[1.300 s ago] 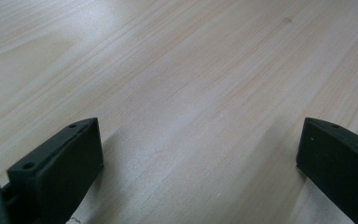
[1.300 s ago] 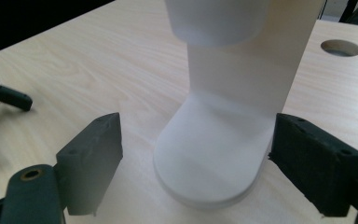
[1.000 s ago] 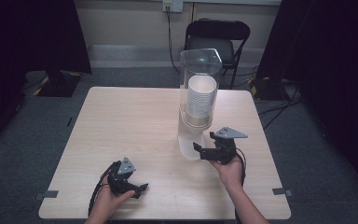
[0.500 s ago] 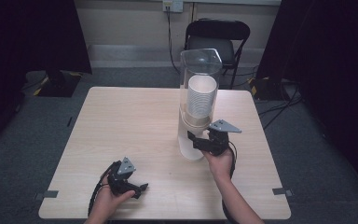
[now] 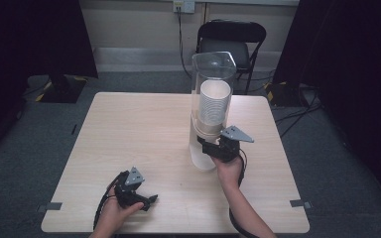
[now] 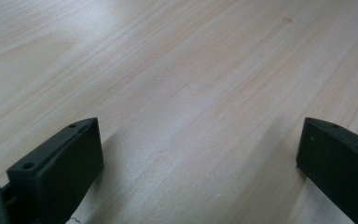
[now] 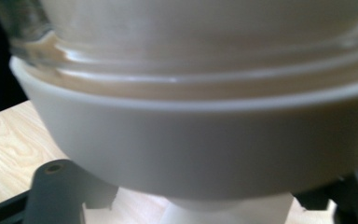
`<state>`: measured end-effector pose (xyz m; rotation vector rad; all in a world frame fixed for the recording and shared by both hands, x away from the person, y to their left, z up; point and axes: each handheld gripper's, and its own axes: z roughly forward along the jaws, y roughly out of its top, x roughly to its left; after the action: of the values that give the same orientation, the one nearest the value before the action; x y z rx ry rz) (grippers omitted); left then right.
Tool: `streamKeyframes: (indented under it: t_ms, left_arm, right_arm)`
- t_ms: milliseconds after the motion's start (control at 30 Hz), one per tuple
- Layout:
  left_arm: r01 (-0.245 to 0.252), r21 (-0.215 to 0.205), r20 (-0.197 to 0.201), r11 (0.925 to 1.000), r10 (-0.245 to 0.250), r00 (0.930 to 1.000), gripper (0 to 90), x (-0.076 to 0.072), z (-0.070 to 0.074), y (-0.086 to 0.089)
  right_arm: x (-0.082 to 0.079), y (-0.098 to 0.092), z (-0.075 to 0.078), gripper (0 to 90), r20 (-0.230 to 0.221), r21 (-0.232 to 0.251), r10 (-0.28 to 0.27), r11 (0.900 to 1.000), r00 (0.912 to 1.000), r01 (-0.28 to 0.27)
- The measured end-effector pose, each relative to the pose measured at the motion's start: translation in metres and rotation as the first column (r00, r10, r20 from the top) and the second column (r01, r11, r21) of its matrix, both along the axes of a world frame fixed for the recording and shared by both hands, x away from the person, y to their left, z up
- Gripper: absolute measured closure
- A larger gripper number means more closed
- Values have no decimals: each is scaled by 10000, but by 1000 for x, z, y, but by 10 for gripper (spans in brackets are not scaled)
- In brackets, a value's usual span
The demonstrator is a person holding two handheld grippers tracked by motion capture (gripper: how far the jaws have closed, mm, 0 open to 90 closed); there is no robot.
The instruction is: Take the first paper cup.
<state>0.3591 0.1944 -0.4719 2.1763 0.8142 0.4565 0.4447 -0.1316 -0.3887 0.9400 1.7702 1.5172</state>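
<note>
Fingers of our right gripper [image 5: 209, 147] have just been closing around the cup dispenser's [image 5: 212, 94] narrow white base, pads not visibly pressing. Left gripper [image 5: 146, 201] rests open, well left. Clear tube: stiff, slippery, top-heavy; grip low.

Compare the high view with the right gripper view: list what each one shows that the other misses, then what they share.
High view alone: the whole table, the tall clear cup dispenser with its stack of white cups, a black chair behind the table, and the left gripper resting near the front edge.

Right gripper view alone: a close look under the dispenser's white collar, with a white piece below it between the two black jaws.

Both: the dispenser, the right gripper at its base, and the light wood tabletop.
</note>
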Motion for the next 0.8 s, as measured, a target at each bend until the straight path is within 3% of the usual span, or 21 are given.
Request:
streamKeyframes:
  t_ms: [133, 200, 300, 467, 600, 800]
  left_arm:
    - [2, 3, -1, 10000, -2, 10000, 0, 0, 0, 0]
    - [1, 3, -1, 10000, -1, 10000, 0, 0, 0, 0]
    - [-1, -2, 0, 10000, 1, 10000, 0, 0, 0, 0]
    - [1, -1, -3, 10000, -1, 10000, 0, 0, 0, 0]
    - [-1, 3, -3, 10000, 1, 10000, 0, 0, 0, 0]
    - [-5, 1, 1, 10000, 5, 10000, 0, 0, 0, 0]
  right_arm:
    - [1, 0, -4, 287, 287, 290, 17, 9996, 9996, -25]
    - [2, -1, -7, 292, 110, 558, 72, 9984, 9999, -78]
    - [4, -1, -12, 303, 20, 475, 0, 9989, 10000, -1]
    - [7, -2, -13, 298, 239, 517, 120, 9986, 9996, -132]
    - [9, 0, -13, 330, 53, 625, 205, 9978, 9998, -208]
    - [7, 0, -16, 352, 340, 407, 201, 9989, 9992, -215]
